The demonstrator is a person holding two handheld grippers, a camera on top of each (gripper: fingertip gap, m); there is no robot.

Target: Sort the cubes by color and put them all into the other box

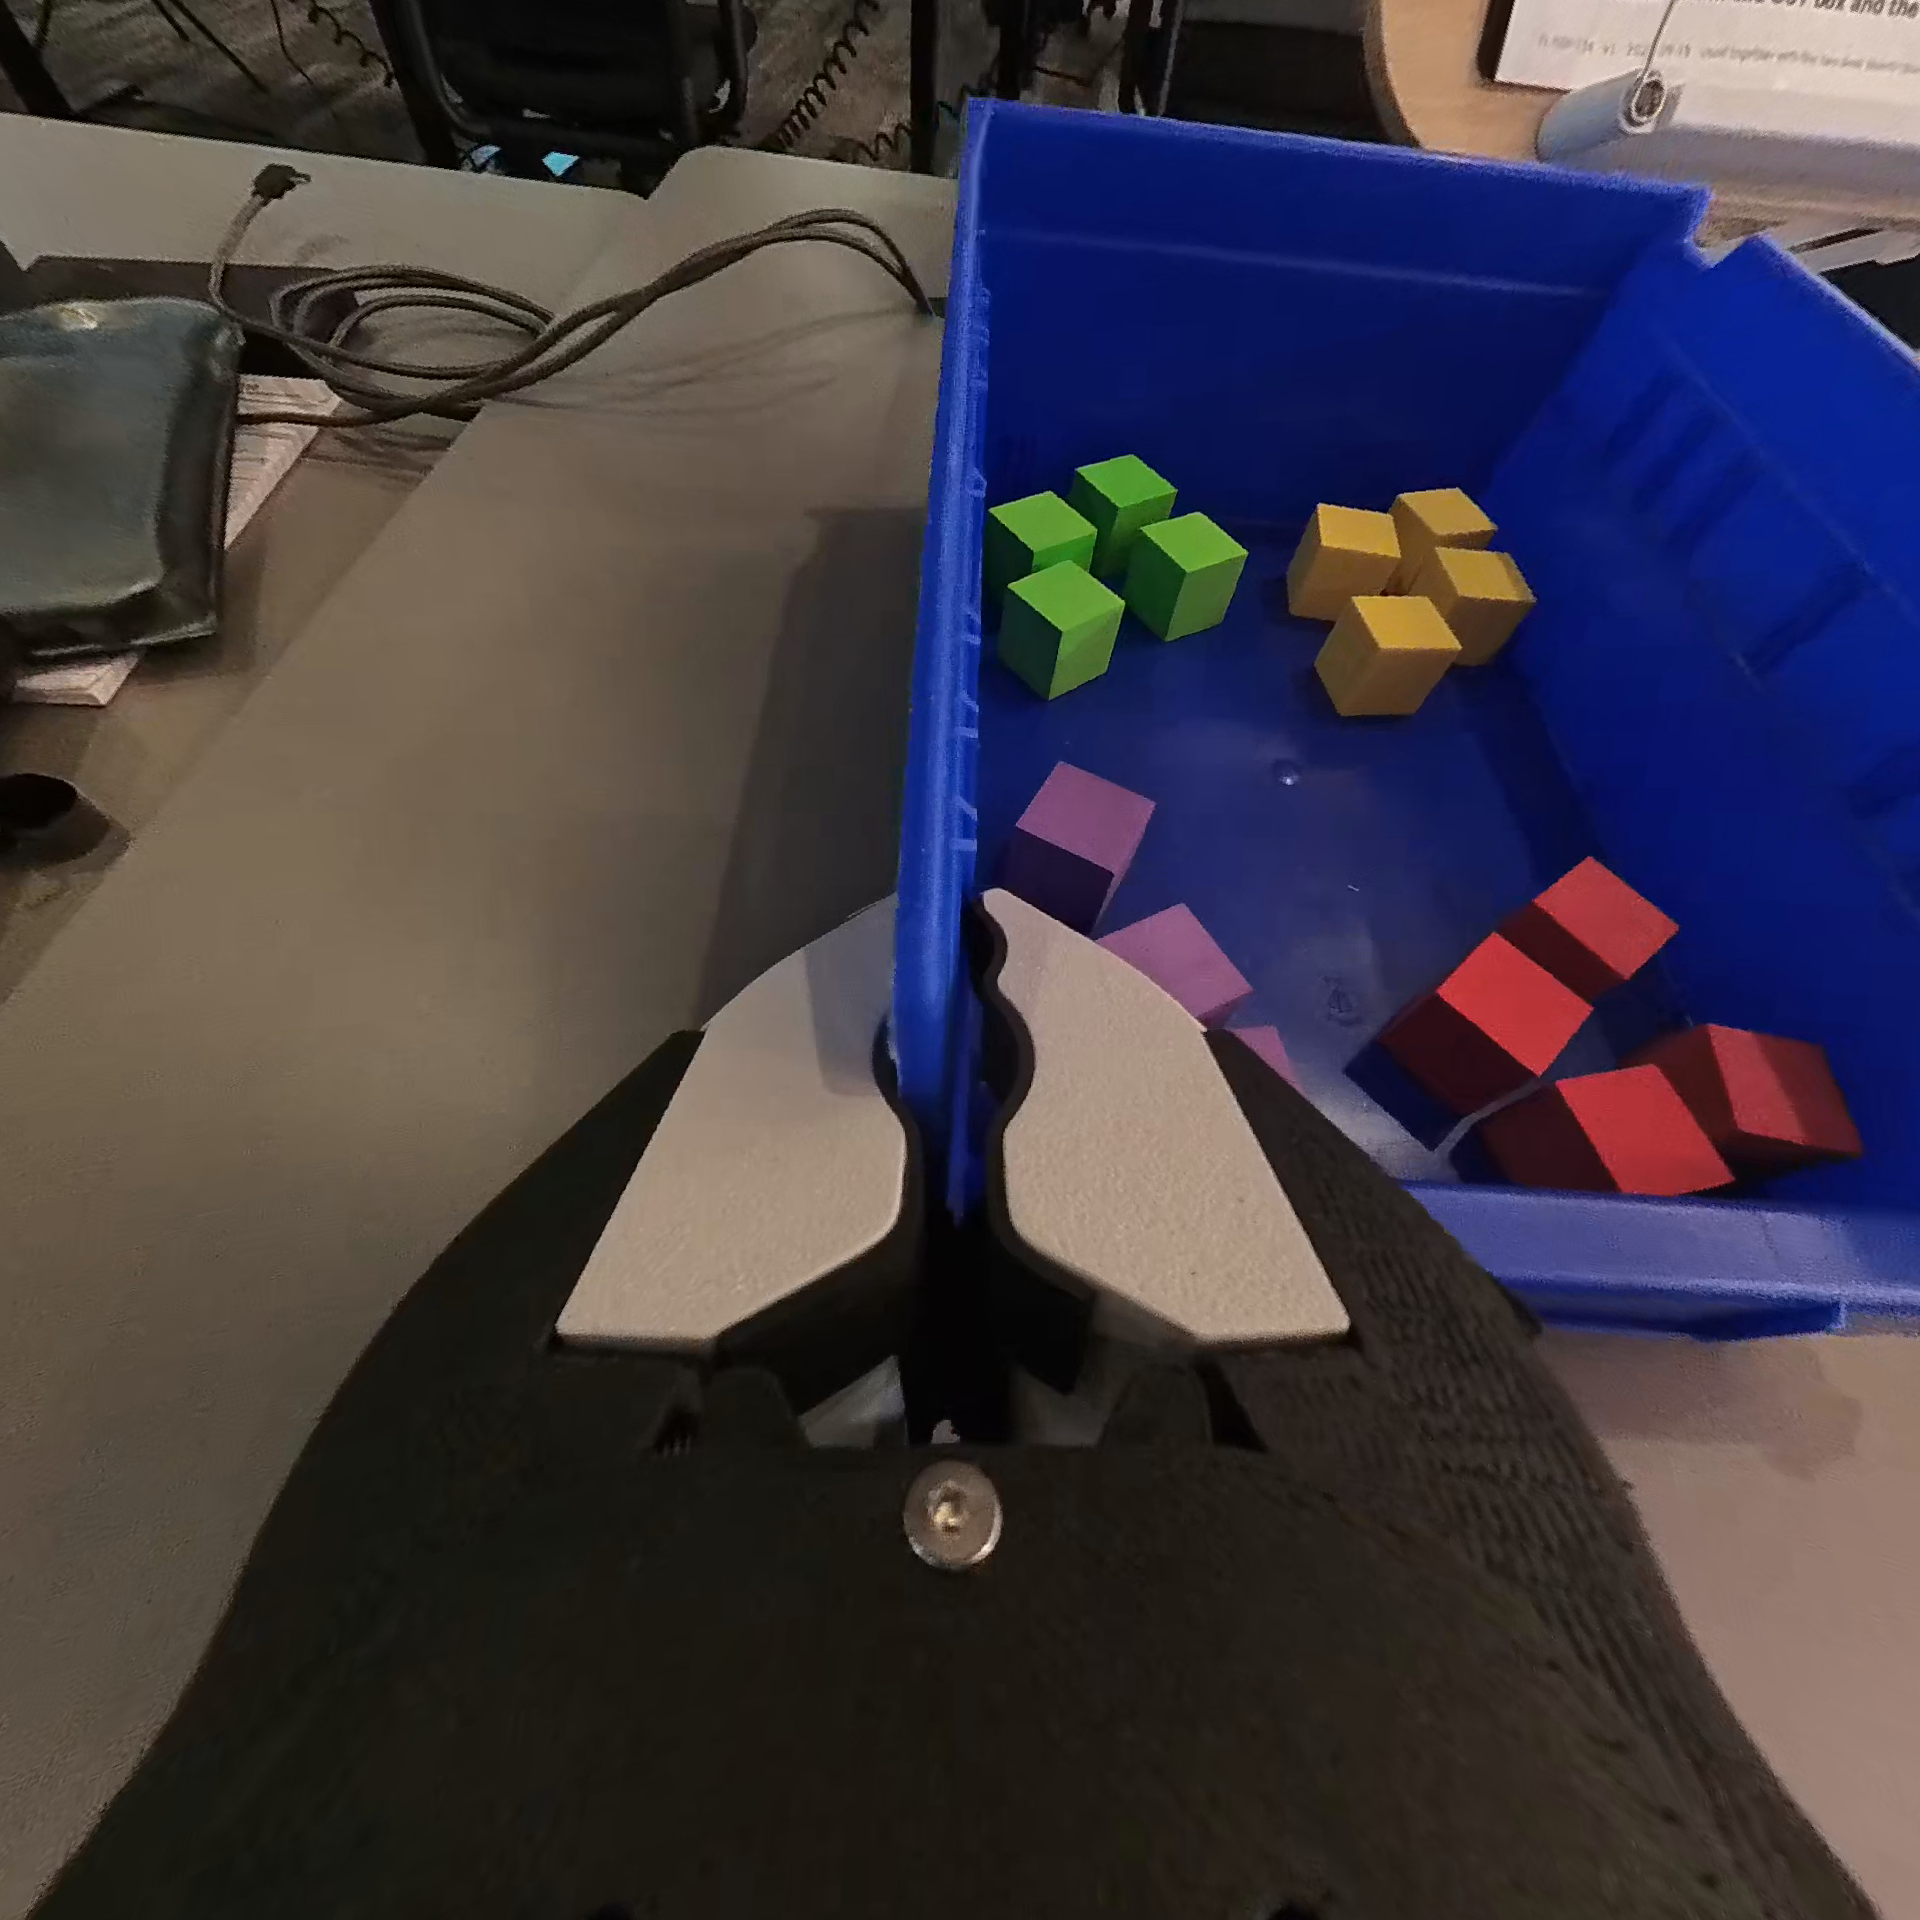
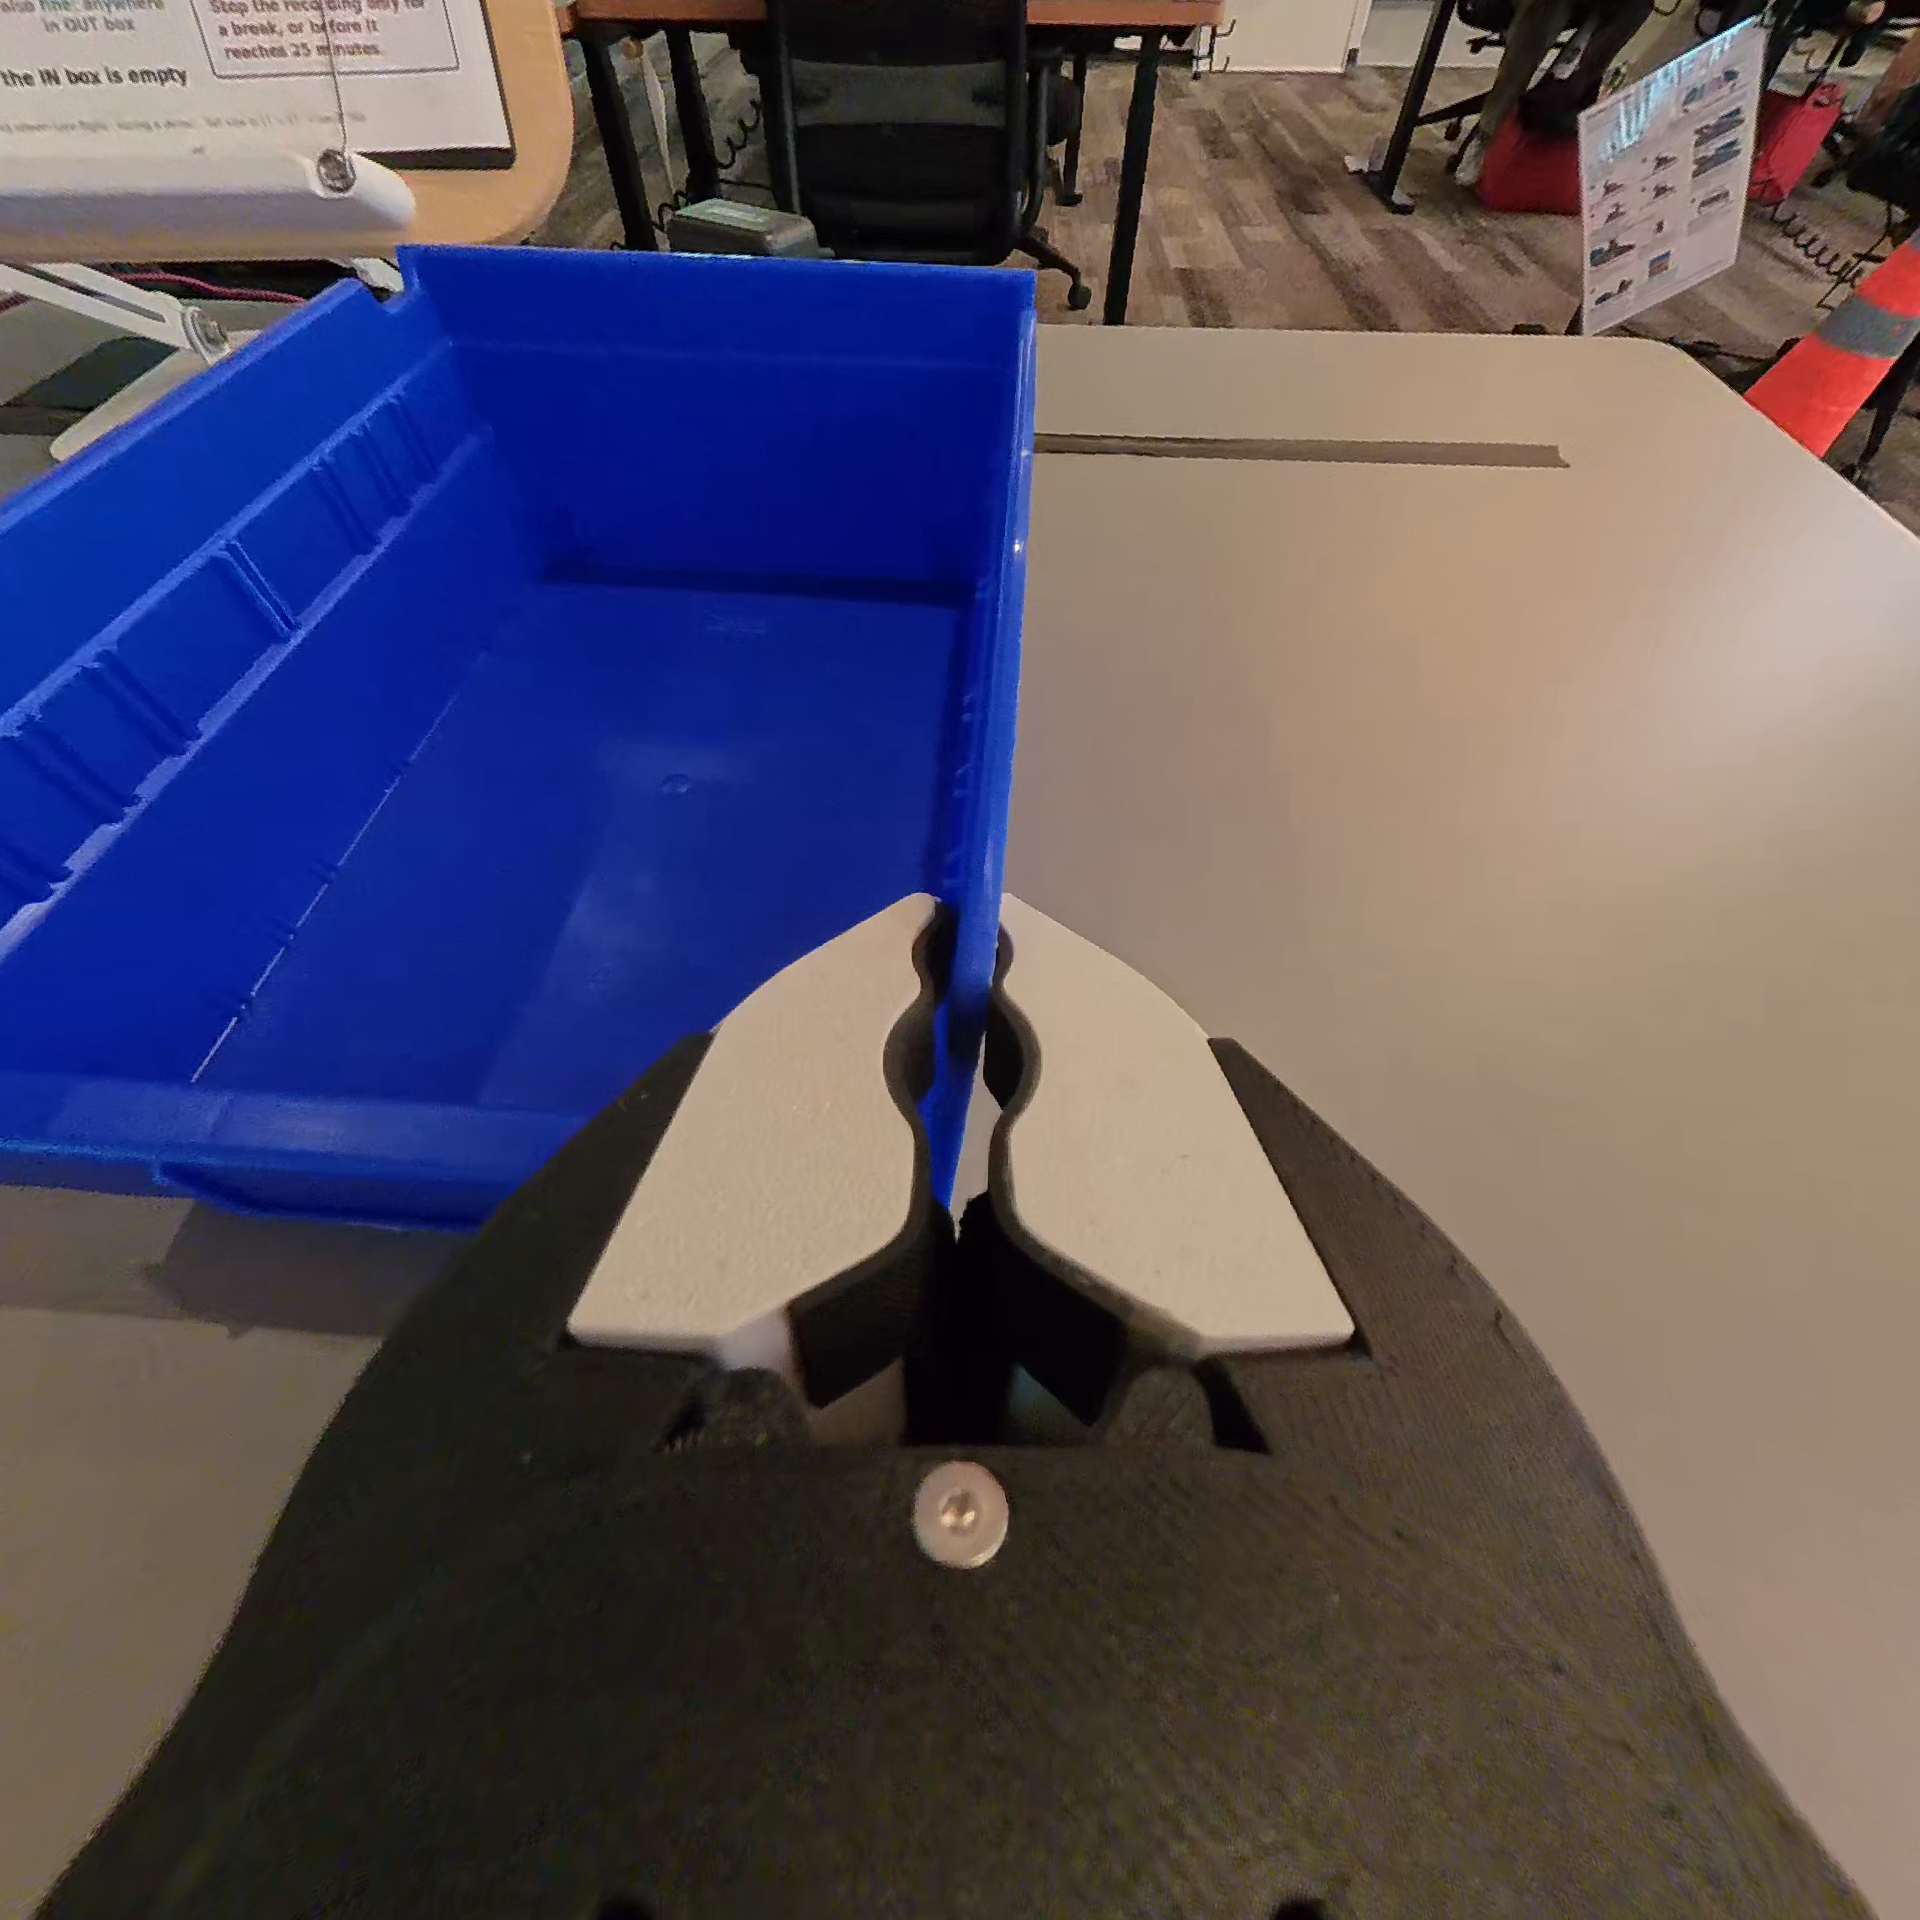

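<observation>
Both tongs are clamped on bin walls: left gripper (image 1: pixel 940 1049) on a blue bin (image 1: pixel 1299 260) holding purple cubes (image 1: pixel 1081 831) at 12 o'clock, right gripper (image 2: pixel 966 1049) on an empty blue bin (image 2: pixel 748 416).

Red cubes (image 1: pixel 1600 1039) lie at 2 o'clock, green cubes (image 1: pixel 1112 571) and yellow cubes (image 1: pixel 1403 592) beyond.

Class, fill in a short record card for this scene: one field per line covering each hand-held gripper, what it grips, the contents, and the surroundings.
Left hand-held gripper: shut on side wall of blue bin with blocks
Blocks inside: green blocks, yellow blocks, purple blocks, red blocks, grouped by colour
Right hand-held gripper: shut on right wall of empty blue bin
Surface: grey table
Nearby: coiled cable, orange cone
</observation>
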